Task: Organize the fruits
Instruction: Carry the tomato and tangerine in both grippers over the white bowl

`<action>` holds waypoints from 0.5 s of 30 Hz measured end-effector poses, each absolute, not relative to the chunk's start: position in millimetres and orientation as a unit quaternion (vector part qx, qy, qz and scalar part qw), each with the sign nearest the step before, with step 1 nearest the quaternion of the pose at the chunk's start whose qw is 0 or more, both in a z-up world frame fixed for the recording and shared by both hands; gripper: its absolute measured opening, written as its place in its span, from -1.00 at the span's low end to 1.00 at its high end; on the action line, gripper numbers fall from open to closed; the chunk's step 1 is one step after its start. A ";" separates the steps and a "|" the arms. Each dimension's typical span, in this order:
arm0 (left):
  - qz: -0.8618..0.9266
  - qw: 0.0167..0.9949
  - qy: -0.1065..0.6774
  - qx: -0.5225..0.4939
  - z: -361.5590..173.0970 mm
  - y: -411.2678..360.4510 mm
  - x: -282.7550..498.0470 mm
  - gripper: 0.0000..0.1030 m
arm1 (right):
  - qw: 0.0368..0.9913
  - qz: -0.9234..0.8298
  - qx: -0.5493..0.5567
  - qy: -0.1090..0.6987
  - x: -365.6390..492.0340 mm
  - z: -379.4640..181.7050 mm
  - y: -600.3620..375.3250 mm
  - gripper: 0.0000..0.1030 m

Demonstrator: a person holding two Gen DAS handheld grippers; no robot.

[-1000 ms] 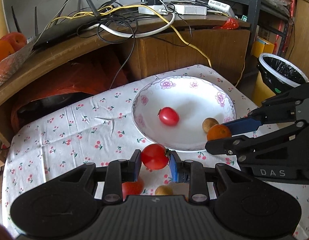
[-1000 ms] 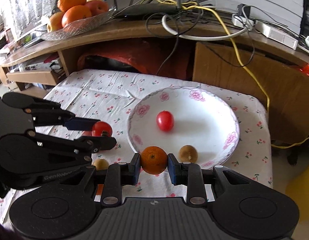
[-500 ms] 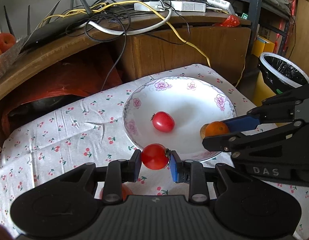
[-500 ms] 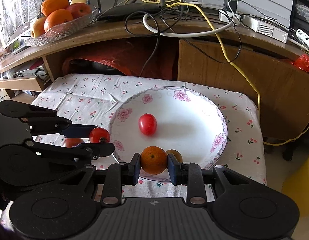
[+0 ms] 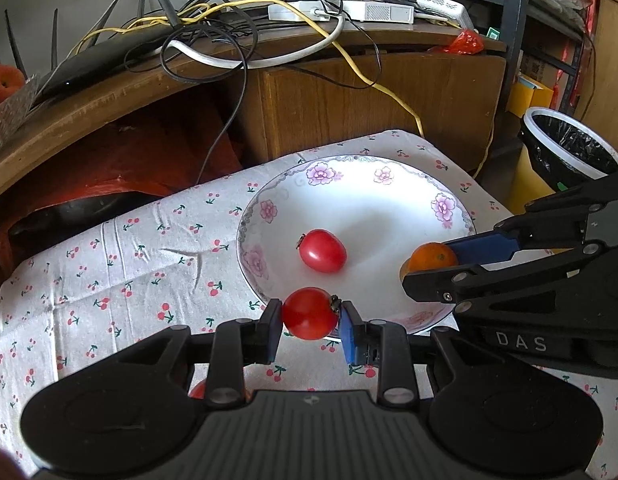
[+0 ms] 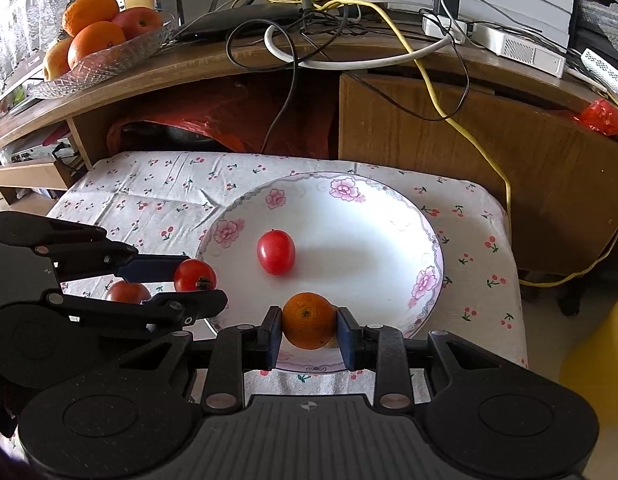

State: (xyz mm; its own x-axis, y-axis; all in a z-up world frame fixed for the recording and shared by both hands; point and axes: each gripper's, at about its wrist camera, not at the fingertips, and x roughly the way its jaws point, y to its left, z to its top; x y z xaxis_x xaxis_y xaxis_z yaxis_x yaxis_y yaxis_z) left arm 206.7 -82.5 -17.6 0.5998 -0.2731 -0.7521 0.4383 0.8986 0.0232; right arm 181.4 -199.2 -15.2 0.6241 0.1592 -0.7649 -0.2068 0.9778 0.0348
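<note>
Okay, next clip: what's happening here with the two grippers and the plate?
A person is moving fruit onto the white flower-rimmed plate. The left gripper is shut on a small red tomato at the plate's near rim. The right gripper is shut on a small orange citrus fruit over the plate. One red tomato already lies in the plate; another waits on the cherry-print cloth.

three tomatoes [image 6: 275, 251] – one orange [image 6: 308, 321], one plate [image 6: 389, 200]
</note>
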 end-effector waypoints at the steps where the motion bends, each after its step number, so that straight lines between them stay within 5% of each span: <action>1: -0.200 0.889 0.400 0.103 -17.6 -82.6 207.0 -0.26 | 0.901 0.100 -0.027 0.421 181.6 -15.2 -199.5 -0.51; 15: -0.198 0.890 0.400 0.098 -17.5 -83.2 208.8 -0.23 | 0.904 0.092 -0.025 0.416 181.3 -13.5 -201.5 -0.44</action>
State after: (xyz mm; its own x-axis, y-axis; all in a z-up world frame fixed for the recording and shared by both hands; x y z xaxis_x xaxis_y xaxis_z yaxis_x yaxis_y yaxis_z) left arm 208.8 -83.2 -17.5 0.6024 -0.2729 -0.7501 0.4300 0.9027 0.0169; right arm 181.3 -201.5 -13.5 0.6374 0.1457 -0.7567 -0.1878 0.9817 0.0308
